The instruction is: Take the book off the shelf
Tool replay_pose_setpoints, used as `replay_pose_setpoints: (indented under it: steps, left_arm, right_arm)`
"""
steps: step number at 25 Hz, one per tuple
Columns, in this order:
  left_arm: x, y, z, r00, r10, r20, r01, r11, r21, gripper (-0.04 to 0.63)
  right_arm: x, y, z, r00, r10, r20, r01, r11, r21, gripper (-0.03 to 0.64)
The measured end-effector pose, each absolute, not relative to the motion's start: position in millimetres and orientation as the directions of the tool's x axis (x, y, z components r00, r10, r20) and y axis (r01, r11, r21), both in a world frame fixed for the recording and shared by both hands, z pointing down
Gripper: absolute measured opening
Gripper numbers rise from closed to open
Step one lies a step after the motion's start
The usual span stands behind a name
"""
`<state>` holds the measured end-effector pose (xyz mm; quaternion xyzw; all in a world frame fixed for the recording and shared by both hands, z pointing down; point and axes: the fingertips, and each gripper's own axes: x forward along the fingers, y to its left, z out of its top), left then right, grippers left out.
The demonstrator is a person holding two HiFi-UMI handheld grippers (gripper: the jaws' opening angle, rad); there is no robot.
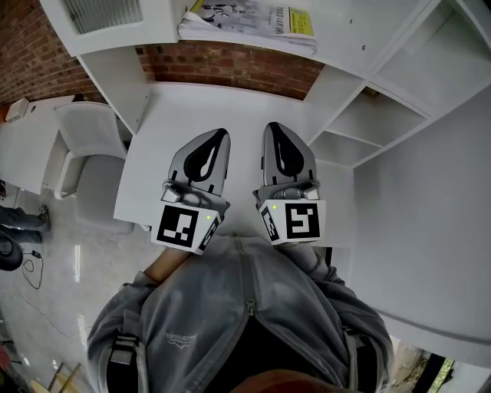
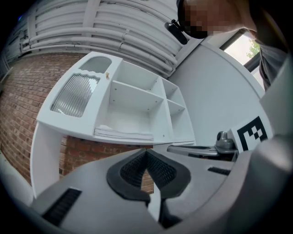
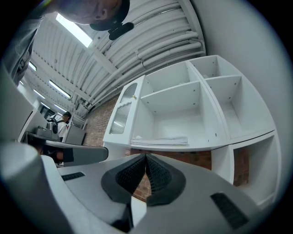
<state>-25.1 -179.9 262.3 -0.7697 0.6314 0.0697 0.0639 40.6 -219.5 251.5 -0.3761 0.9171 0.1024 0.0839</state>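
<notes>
A thin book (image 1: pixel 249 23) with a white and yellow cover lies flat on a shelf of the white shelf unit (image 1: pixel 399 92), above the desk (image 1: pixel 184 123). In the left gripper view the book (image 2: pixel 123 133) shows as a flat white stack, and likewise the book (image 3: pixel 160 140) in the right gripper view. My left gripper (image 1: pixel 221 134) and right gripper (image 1: pixel 274 127) hang side by side over the desk, well short of the shelf. Both are shut with nothing between the pads; the left gripper (image 2: pixel 146 153) and right gripper (image 3: pixel 145 156) tips meet.
A brick wall (image 1: pixel 230 69) runs behind the desk. A white chair (image 1: pixel 92 153) stands to the left of it. Empty white compartments (image 1: pixel 368 130) lie to the right. A second person (image 3: pixel 64 119) stands far off in the room.
</notes>
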Motion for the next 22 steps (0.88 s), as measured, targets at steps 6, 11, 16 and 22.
replay_pose_setpoints:
  steps: [6,11,16,22]
  left_arm:
    - [-35,-189,251,0.216,-0.956,-0.196,-0.976,-0.215,-0.030,0.006]
    - [-42,-200,242,0.245,-0.948,-0.204,-0.970,-0.241,-0.042,0.006]
    - [-55,-212,236,0.249,-0.944,-0.216,-0.968,-0.246,-0.040,0.006]
    - [-69,-227,228,0.249,-0.941,-0.229,-0.968,-0.245,-0.047,0.006]
  right_arm:
    - [33,-223,240,-0.691,-0.680,-0.246,-0.719,0.682,0.136,0.028]
    - [26,-234,235,-0.671,-0.696,-0.255,-0.737,0.663,0.129,0.028]
    - [16,-244,233,-0.661,-0.706,-0.255,-0.747,0.653,0.129,0.028]
    - [11,-255,226,-0.642,-0.720,-0.264,-0.764,0.630,0.141,0.028]
